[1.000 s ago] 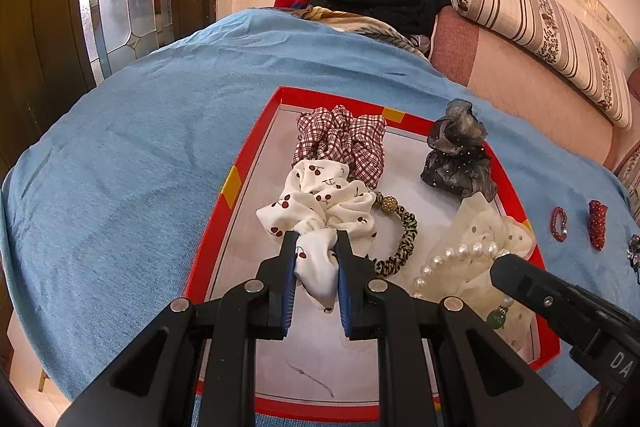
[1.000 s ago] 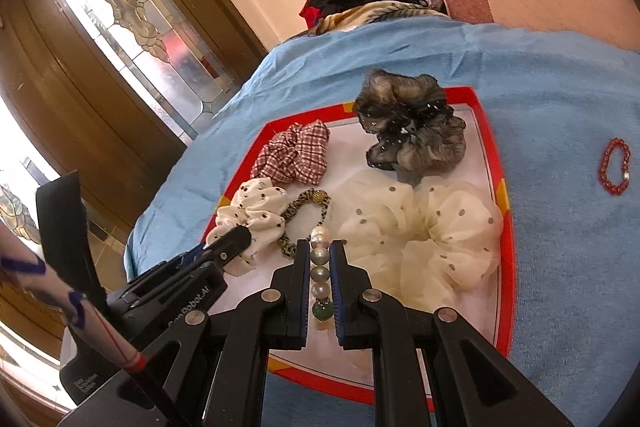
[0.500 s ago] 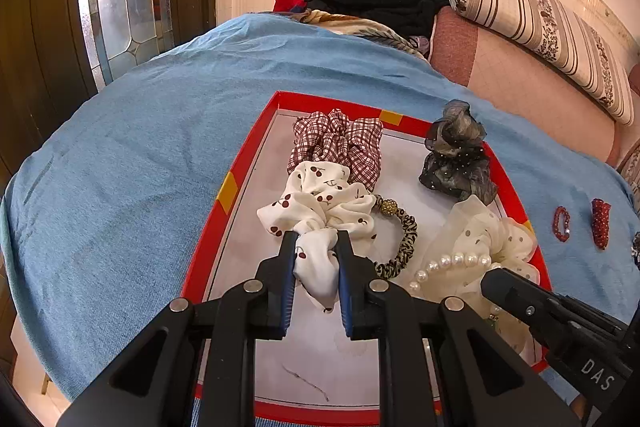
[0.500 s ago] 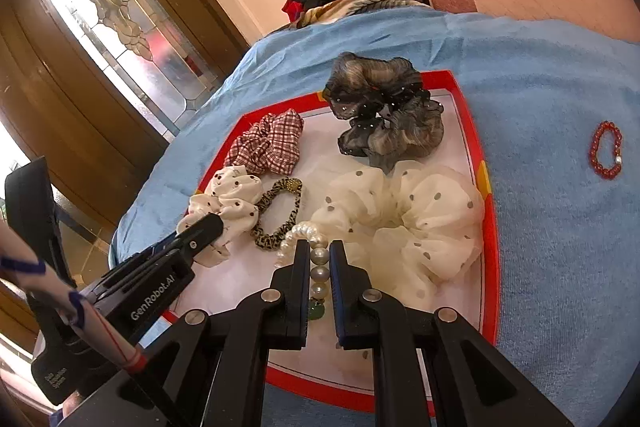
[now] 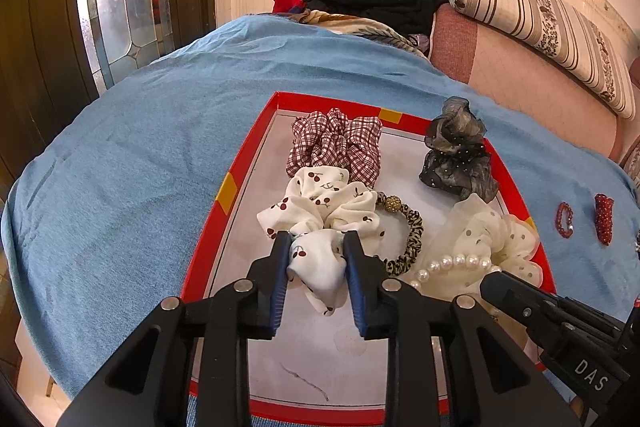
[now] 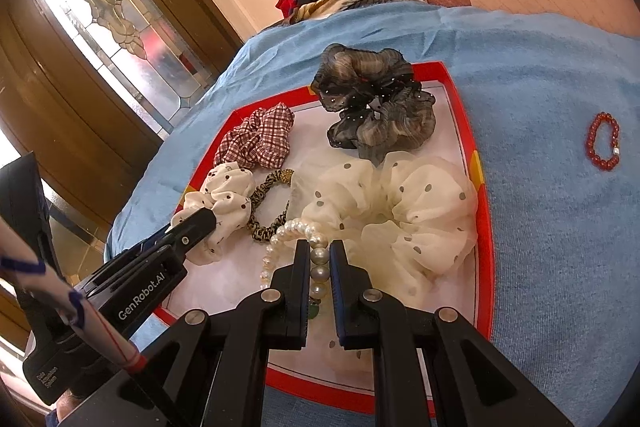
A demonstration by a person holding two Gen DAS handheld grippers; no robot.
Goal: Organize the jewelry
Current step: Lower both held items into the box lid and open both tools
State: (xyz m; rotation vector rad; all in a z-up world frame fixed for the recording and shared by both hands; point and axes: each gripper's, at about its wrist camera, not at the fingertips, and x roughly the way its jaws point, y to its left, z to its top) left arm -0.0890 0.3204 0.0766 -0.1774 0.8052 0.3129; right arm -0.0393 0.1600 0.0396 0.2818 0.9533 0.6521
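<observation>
Left wrist view: left gripper (image 5: 317,251) has its fingers (image 5: 280,267) on either side of the cherry-print scrunchie (image 5: 320,215), jaws opening, cloth between them and touching both pads. Scrunchie lies on the red-rimmed tray (image 5: 224,195), which sits on a blue cloth (image 5: 140,155). Checked scrunchie (image 5: 336,145) just behind it, touching. Leopard hair tie (image 5: 408,231) beside it on the right. Grey scrunchie (image 5: 456,155) at the tray's far right corner; cream dotted scrunchie (image 5: 492,235) in front of that. Pearl bracelet (image 5: 452,263) runs to the right gripper's tip (image 5: 496,283). Red bead bracelet (image 5: 564,219) and red clip (image 5: 604,219) lie on the cloth, off the tray. Right wrist view: right gripper (image 6: 320,251) fingers narrow, clamped on the pearl bracelet (image 6: 318,263), which trails onto the tray (image 6: 476,187) beside the cream dotted scrunchie (image 6: 400,211). Left gripper (image 6: 192,223) at the cherry-print scrunchie (image 6: 228,203). Red bead bracelet (image 6: 604,141) apart on the cloth.
</observation>
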